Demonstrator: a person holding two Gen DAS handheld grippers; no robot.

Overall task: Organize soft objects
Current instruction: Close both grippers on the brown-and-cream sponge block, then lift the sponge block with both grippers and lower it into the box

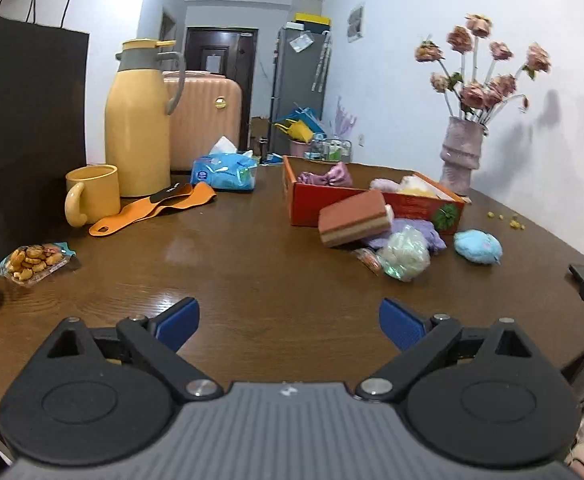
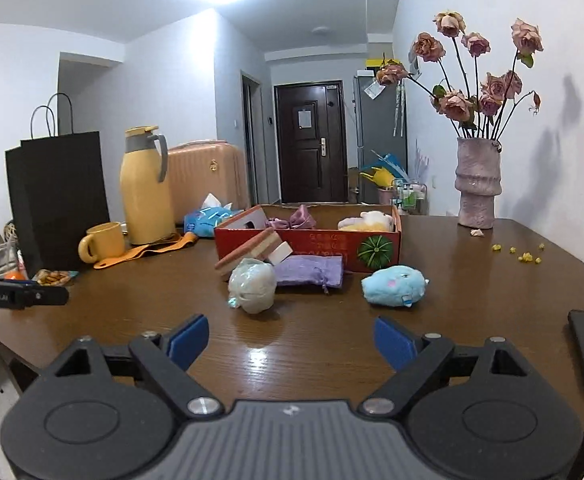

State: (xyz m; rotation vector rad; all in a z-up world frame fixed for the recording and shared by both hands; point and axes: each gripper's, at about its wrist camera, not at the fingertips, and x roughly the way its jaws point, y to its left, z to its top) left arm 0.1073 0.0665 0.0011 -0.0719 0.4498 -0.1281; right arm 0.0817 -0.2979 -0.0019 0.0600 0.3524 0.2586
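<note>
**Both grippers wide, four soft things waiting outside the box**

The red box [image 2: 308,242] is the landmark here. Inside it already: a purple bow [image 2: 294,218] toward its left, a pale plush toy [image 2: 368,220] toward its right. Outside, along its front wall, the work remains. A layered sponge [image 2: 251,250] leans on the box's front left corner, a purple pouch [image 2: 310,271] lies flat just in front of the wall, a whitish mesh ball [image 2: 251,286] sits in front of the sponge, touching or nearly touching the pouch, and a blue plush [image 2: 394,285] lies alone before the box's right end.

The right gripper [image 2: 292,342] hangs over bare table, short of the row, fingers spread wide, nothing between them. The left gripper [image 1: 289,326] likewise, wide and empty, and more to the left of the box.

My call: take the blue plush first with the right; it stands apart, so the fingers can straddle it cleanly. Squeeze through its middle and lift clear of the wall before dropping it in. The leaning sponge may topple if the mesh ball gets nudged.
</note>
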